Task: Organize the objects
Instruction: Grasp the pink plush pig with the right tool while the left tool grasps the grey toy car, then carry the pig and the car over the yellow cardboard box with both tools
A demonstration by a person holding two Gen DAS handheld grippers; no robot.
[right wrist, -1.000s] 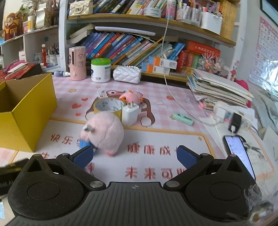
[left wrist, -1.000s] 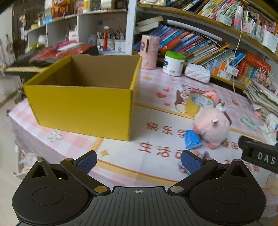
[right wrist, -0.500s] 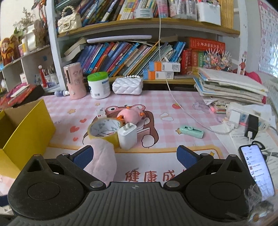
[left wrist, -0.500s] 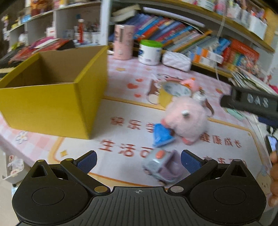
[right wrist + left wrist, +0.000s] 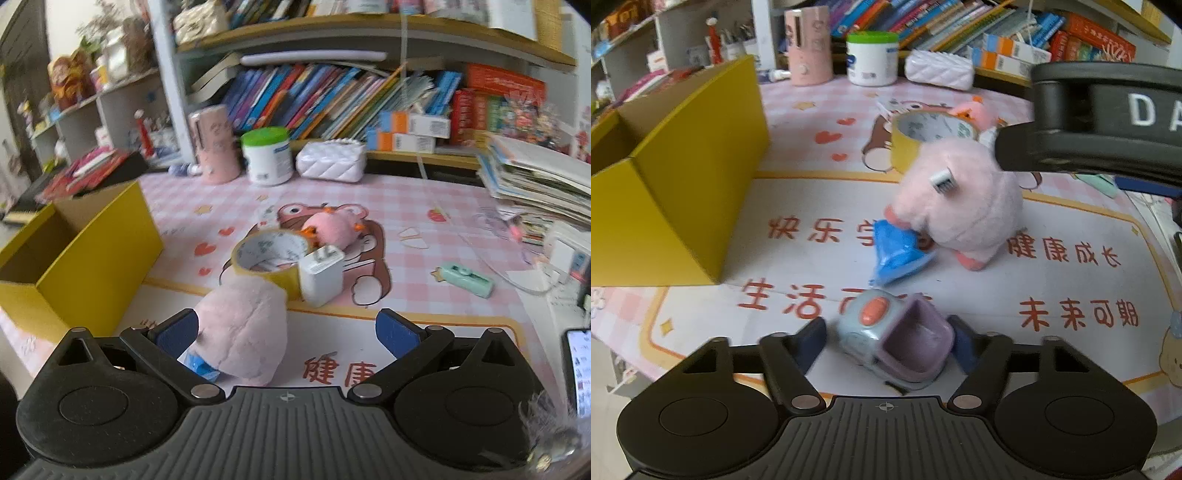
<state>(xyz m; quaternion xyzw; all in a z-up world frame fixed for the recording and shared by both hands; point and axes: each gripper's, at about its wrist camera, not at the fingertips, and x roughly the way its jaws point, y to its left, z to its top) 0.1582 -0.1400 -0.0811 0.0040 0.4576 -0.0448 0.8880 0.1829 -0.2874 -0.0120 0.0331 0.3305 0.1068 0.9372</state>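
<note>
My left gripper [image 5: 888, 341] has its fingers close on either side of a small blue-and-purple toy car [image 5: 894, 339] on the mat; contact is unclear. Beyond it lie a blue plastic wrapper [image 5: 897, 254] and a pink plush pig [image 5: 960, 203]. My right gripper [image 5: 288, 330] is open above the plush pig [image 5: 245, 328], whose body lies by the left finger. A yellow tape roll [image 5: 269, 258], a white charger [image 5: 321, 273] and a small pink plush [image 5: 328, 229] sit behind. The open yellow box [image 5: 676, 173] stands at the left, and shows in the right wrist view [image 5: 85, 258].
A pink cylinder [image 5: 216, 144], a white jar with green lid [image 5: 267, 155] and a white quilted pouch [image 5: 332, 162] stand at the back under bookshelves. A mint green object [image 5: 467, 278], stacked papers [image 5: 535, 184] and a phone [image 5: 580, 369] lie at the right.
My left gripper moved forward and its fingers narrowed around the toy car. My right gripper moved left and forward over the plush pig.
</note>
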